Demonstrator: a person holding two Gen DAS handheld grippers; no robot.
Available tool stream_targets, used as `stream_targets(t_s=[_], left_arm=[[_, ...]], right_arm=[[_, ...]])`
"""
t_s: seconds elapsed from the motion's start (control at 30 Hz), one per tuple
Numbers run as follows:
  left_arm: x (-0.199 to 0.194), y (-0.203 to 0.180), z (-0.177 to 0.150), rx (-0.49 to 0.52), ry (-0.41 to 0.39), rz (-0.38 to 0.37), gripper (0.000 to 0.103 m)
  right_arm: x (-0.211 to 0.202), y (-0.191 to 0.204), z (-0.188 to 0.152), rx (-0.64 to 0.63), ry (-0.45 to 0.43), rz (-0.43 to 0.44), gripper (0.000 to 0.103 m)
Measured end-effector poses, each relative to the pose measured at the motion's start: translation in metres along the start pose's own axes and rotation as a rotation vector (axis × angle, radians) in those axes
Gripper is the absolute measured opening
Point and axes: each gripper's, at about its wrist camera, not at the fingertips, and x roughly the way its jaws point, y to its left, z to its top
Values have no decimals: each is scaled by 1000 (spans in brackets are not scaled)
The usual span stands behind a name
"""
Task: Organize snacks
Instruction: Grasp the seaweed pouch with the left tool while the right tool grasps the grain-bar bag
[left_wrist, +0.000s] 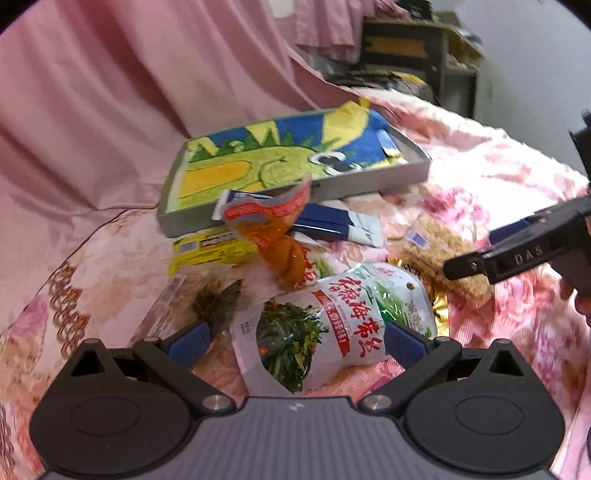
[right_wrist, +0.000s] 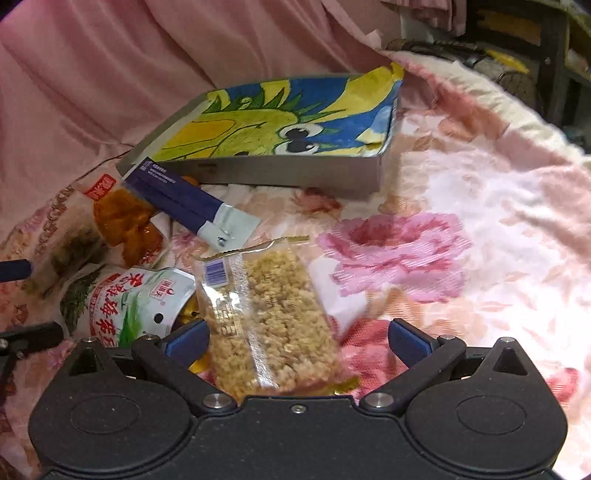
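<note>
A: A bed spread with a pink floral quilt (right_wrist: 461, 192), pink drapery (left_wrist: 110, 92) behind, carries a scatter of snacks beside a shallow grey tray lined with a blue-and-yellow cartoon cloth (right_wrist: 280, 125).

B: Where do the left tongs (left_wrist: 295, 336) stand?

A: Spread wide, released, over a white plastic pouch of green seaweed with red lettering (left_wrist: 332, 325), which lies between the blue pads (left_wrist: 190, 341).

B: And the right tongs (right_wrist: 295, 338)?

A: Also released, jaws apart around a clear packet of golden crumbly rice cake (right_wrist: 269, 325); contact cannot be told.

B: The rest?

A: An orange snack pouch with a red top (left_wrist: 273, 236), a dark blue sachet (right_wrist: 181, 199) and a yellow packet (left_wrist: 210, 251) lie just before the tray's near wall.
</note>
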Motion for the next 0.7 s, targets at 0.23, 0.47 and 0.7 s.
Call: stream_targets(t_s=[0.23, 0.47, 0.7], left_arm=[[25, -4, 15, 112, 50, -76, 103], [54, -10, 20, 231, 141, -142, 103], [62, -17, 25, 302, 163, -163, 103]], right_arm=[[13, -4, 1, 17, 6, 57, 103], [18, -3, 0, -19, -10, 72, 103], [18, -7, 0, 4, -24, 91, 103]])
